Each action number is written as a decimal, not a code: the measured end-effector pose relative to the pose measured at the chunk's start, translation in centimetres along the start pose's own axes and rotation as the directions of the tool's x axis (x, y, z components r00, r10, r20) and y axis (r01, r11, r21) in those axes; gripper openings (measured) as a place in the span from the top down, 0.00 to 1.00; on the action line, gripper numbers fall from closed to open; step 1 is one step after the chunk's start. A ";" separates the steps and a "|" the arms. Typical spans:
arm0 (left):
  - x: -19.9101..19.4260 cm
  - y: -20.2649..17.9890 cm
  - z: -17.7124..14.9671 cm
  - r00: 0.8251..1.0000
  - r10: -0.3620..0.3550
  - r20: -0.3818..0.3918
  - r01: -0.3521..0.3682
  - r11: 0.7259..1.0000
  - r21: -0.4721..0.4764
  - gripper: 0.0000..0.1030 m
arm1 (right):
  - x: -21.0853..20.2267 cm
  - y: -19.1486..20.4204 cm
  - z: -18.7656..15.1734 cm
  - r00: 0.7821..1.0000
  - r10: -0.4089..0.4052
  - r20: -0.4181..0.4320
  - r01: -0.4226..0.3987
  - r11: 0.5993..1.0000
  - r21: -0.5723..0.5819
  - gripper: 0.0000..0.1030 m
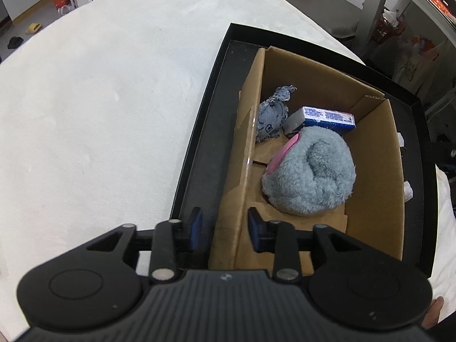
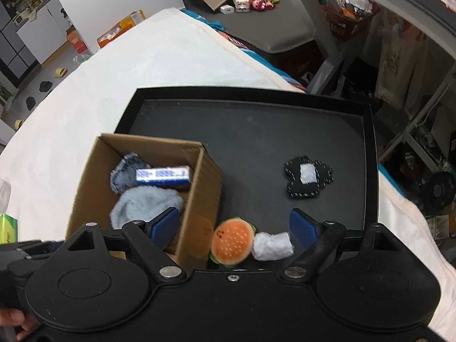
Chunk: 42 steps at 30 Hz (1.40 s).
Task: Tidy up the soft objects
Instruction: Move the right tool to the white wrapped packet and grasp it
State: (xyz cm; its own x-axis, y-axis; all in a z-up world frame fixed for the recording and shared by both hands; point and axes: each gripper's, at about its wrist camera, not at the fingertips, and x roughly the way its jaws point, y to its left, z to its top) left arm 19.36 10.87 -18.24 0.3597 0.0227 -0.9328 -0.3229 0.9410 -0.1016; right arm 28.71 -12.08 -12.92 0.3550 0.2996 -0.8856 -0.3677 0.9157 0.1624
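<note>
An open cardboard box (image 1: 370,142) stands in a black tray (image 1: 205,142). Inside it lie a fluffy blue plush (image 1: 310,171), a scrap of denim cloth (image 1: 272,114) and a blue-and-white packet (image 1: 322,118). My left gripper (image 1: 225,228) is open, its pads on either side of the box's near left wall without pressing it. In the right wrist view the box (image 2: 205,188) sits at the tray's (image 2: 256,131) left. My right gripper (image 2: 233,226) is wide open above a hamburger plush (image 2: 232,240) and a white roll (image 2: 272,245). A black stitched pad (image 2: 307,176) lies farther right.
The tray rests on a white fuzzy cover (image 1: 99,99). A green box (image 2: 7,228) sits at the left edge. Beyond the cover are a dark bench with small toys (image 2: 256,0) and a red basket (image 2: 350,20). A hand (image 2: 14,319) shows at bottom left.
</note>
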 end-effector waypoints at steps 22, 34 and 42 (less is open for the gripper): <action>0.5 -3.3 0.6 0.986 0.167 -0.003 -0.166 0.983 0.080 0.38 | 5.8 -4.6 -4.3 0.996 0.076 -0.052 -0.076 0.997 -0.004 0.19; 1.8 -5.5 1.1 0.968 0.250 -0.022 -0.245 0.960 0.133 0.33 | 7.2 -6.7 -4.6 0.987 0.136 -0.083 -0.131 0.989 0.072 0.56; 2.0 -6.2 1.0 0.958 0.286 -0.029 -0.278 0.948 0.154 0.33 | 6.3 -8.8 -4.5 0.986 0.158 -0.045 -0.152 0.982 0.115 0.57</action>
State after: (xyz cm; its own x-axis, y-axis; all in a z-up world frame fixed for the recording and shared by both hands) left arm 23.00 5.46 -19.15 0.2274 0.2807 -0.9325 -0.2713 0.9379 0.2162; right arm 30.32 -19.45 -21.89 0.2537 0.4279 -0.8675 -0.3162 0.8842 0.3437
